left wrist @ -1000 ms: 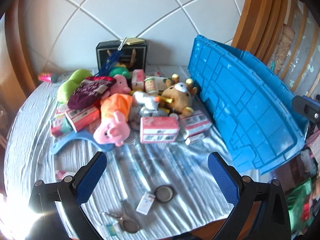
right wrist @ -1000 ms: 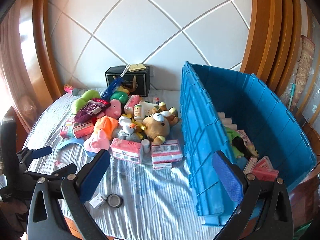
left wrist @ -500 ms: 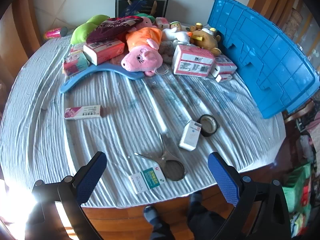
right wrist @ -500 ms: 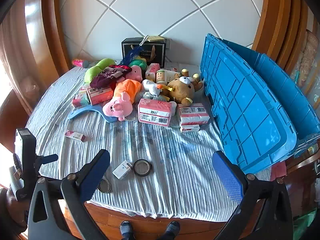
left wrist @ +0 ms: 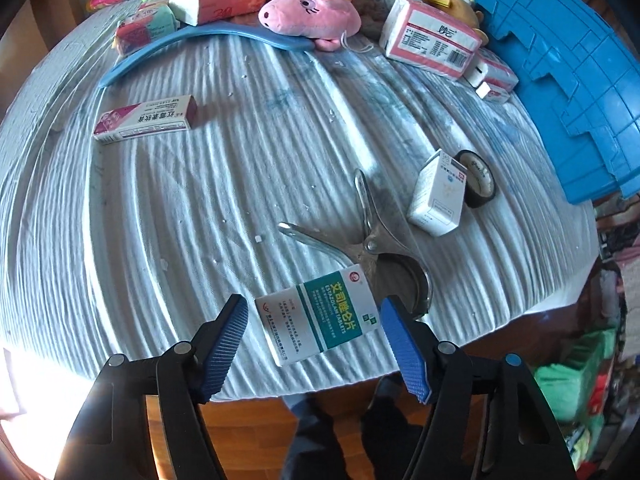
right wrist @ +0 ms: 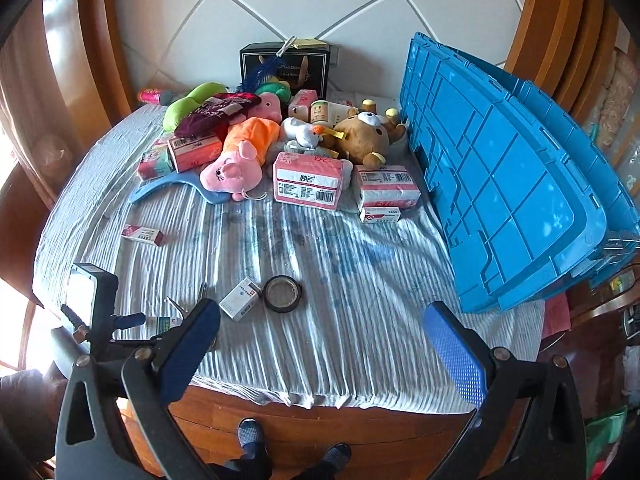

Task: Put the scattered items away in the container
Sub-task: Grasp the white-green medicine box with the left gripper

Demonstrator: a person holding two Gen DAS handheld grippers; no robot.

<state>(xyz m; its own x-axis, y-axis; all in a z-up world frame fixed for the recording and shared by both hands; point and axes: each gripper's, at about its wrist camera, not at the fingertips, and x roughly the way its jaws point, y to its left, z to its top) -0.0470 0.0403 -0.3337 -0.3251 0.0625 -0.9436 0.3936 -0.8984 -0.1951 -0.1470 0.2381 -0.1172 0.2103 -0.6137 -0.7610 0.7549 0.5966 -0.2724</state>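
Note:
A green and white tablet box (left wrist: 320,322) lies flat near the table's front edge. My left gripper (left wrist: 314,308) points down over it, and its jaws are closing with the box between them. The blue pads (left wrist: 226,336) stand a little clear of the box's sides. My right gripper (right wrist: 322,316) hangs open and empty over the front edge. The blue crate (right wrist: 520,168) stands tilted at the right of the table. Beside the tablet box lie a metal clamp (left wrist: 372,240), a small white box (left wrist: 438,194) and a black tape roll (left wrist: 478,178).
A purple and white carton (left wrist: 146,118) lies alone at the left. At the back is a pile with a pink pig plush (right wrist: 236,164), a brown bear plush (right wrist: 362,136), tissue packs (right wrist: 310,180) and a black gift box (right wrist: 284,66). A person's feet show below the table edge.
My left gripper has dropped and tipped down toward the front edge, and its jaws have narrowed around the tablet box. The right gripper has sunk a little.

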